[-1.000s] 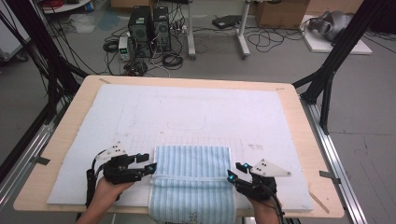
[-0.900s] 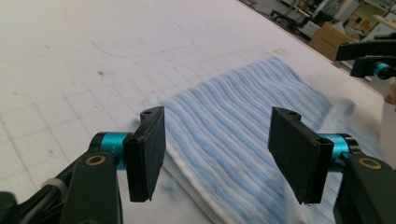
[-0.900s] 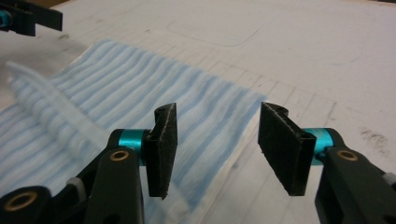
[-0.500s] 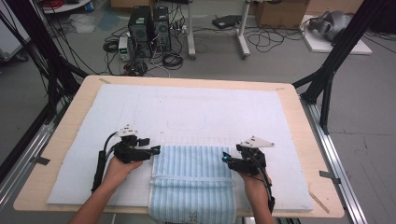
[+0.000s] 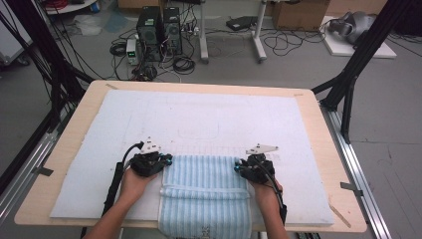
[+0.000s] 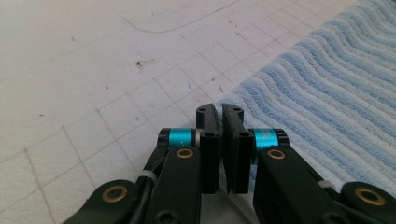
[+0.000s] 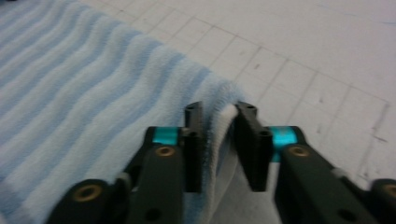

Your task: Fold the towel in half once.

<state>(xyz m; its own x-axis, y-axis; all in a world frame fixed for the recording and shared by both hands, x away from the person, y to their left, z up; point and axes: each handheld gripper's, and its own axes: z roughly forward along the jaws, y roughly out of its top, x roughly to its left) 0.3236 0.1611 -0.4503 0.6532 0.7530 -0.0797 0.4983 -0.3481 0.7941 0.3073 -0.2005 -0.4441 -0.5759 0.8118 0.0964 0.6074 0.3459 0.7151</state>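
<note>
The left gripper (image 6: 219, 112) has its two black jaws pressed nearly together on the far left corner of the blue striped towel (image 5: 204, 191); they have just been closing, and in the left gripper view only a thin slit stays between them, with the towel edge running into it from the right side. The right gripper (image 7: 219, 109) has also just been closing, and it pinches a raised fold of the towel at the far right corner, where the cloth stands up between the pads in the right gripper view. In the high view the left gripper (image 5: 152, 162) and the right gripper (image 5: 254, 167) sit at the two far corners of the towel, each held by a hand coming from the near side. The towel lies flat on the white mat (image 5: 199, 114), close to the near edge of it, and the near end of the towel hangs a little over that edge. A folded band crosses the towel about at its middle. Beyond the far edge of the towel the mat is bare up to its own far border, and also to the left and right of the towel there is free mat. The mat rests on a wooden table (image 5: 64, 149), whose rim shows around the mat on all sides.
</note>
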